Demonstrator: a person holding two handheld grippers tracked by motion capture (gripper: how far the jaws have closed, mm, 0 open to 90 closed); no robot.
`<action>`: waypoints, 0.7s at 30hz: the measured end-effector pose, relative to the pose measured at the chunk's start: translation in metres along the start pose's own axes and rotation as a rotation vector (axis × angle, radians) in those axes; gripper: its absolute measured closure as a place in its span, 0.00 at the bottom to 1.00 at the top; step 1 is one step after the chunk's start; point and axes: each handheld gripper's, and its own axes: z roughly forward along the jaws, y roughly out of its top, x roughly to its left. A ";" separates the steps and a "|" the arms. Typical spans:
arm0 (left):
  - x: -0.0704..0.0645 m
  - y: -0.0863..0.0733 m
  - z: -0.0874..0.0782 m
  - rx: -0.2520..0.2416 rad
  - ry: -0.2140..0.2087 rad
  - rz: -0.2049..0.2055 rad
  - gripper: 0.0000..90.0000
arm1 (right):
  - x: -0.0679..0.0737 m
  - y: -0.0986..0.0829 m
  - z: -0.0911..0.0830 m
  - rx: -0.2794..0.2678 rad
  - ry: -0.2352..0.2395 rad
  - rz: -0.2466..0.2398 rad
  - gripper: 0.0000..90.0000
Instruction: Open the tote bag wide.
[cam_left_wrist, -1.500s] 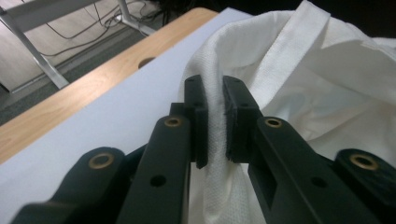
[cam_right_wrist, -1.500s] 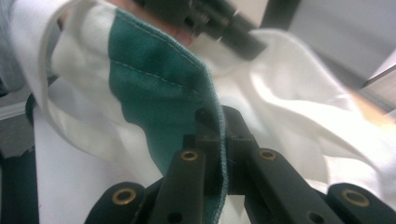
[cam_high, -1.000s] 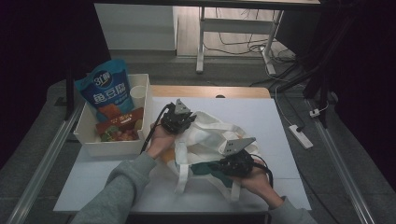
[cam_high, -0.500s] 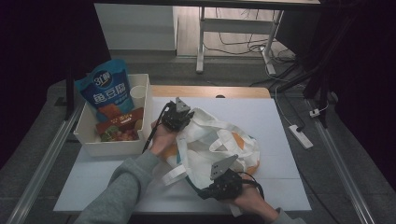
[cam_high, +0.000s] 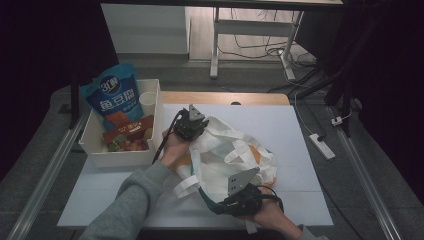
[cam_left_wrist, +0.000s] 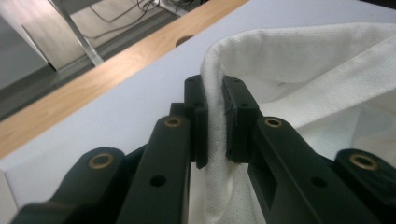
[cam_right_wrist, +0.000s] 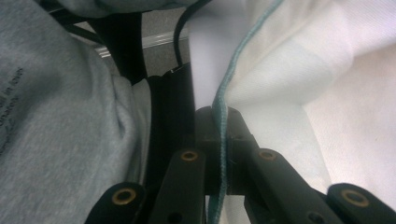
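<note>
A white cloth tote bag (cam_high: 235, 155) with a teal-edged rim and white handles lies crumpled mid-table; something orange shows inside it. My left gripper (cam_high: 196, 125) is at the bag's far left side, shut on a fold of the white cloth rim (cam_left_wrist: 215, 116). My right gripper (cam_high: 222, 206) is low at the table's near edge, shut on the bag's teal-trimmed rim (cam_right_wrist: 220, 154). Between the two grippers the bag's mouth is stretched. A grey sleeve (cam_right_wrist: 60, 130) fills the left of the right gripper view.
A white bin (cam_high: 125, 159) at the table's left holds a blue snack pouch (cam_high: 116, 97), a red packet (cam_high: 129, 129) and a paper cup (cam_high: 148, 101). A wooden strip (cam_high: 225, 97) edges the table's far side. A power strip (cam_high: 321, 146) lies on the floor at right.
My right gripper has pulled the bag's rim toward the near edge of the table, spreading the bag. The left gripper has held its place on the far rim.
</note>
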 end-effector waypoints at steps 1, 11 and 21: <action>0.000 0.000 0.001 0.004 0.001 -0.001 0.90 | -0.003 -0.001 0.000 -0.003 -0.004 0.006 0.96; 0.000 -0.005 0.014 0.036 0.015 0.007 0.90 | -0.016 -0.007 -0.008 -0.056 -0.050 0.057 0.65; -0.001 -0.006 0.007 0.022 0.002 0.011 0.90 | -0.036 0.000 -0.080 -0.160 -0.462 0.141 0.44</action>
